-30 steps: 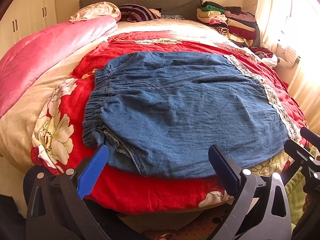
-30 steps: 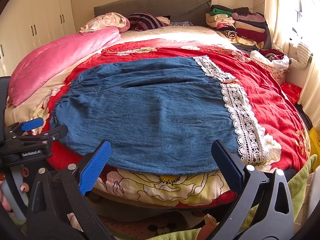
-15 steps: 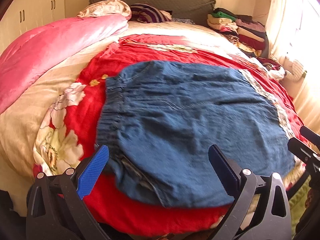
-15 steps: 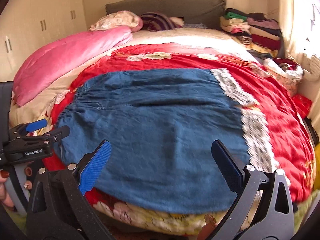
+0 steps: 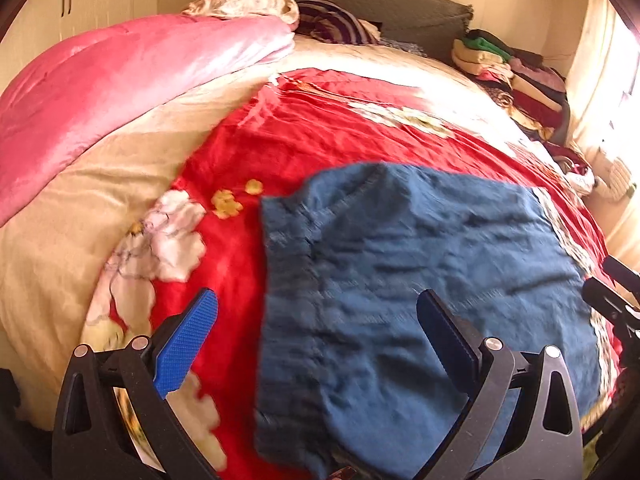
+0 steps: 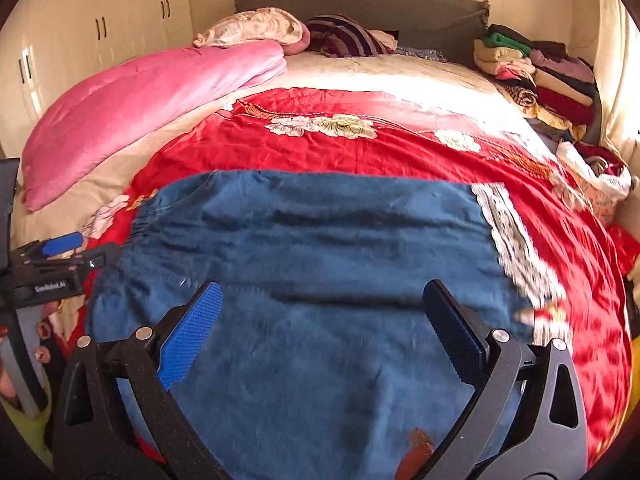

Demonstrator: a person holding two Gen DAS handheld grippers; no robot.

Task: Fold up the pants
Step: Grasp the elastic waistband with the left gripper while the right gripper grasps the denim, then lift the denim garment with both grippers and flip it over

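The blue denim pants (image 5: 420, 264) lie flat on the red flowered blanket (image 5: 320, 132). Their gathered elastic waistband is at the left and their white lace hems (image 6: 516, 248) are at the right. My left gripper (image 5: 316, 320) is open and empty, over the waistband end near the bed's front edge. My right gripper (image 6: 320, 312) is open and empty, over the middle of the pants (image 6: 320, 248). The left gripper also shows at the left edge of the right wrist view (image 6: 60, 256). The right gripper shows at the right edge of the left wrist view (image 5: 612, 292).
A pink duvet (image 6: 140, 108) lies along the bed's left side. Pillows (image 6: 256, 26) rest against the grey headboard (image 6: 360, 0). A stack of folded clothes (image 6: 536, 72) sits at the back right. Wardrobe doors (image 6: 80, 40) stand at the left.
Both grippers have moved forward over the bed and now hover above the pants. The left view has shifted towards the waistband. Both stay open. The pants have not moved.
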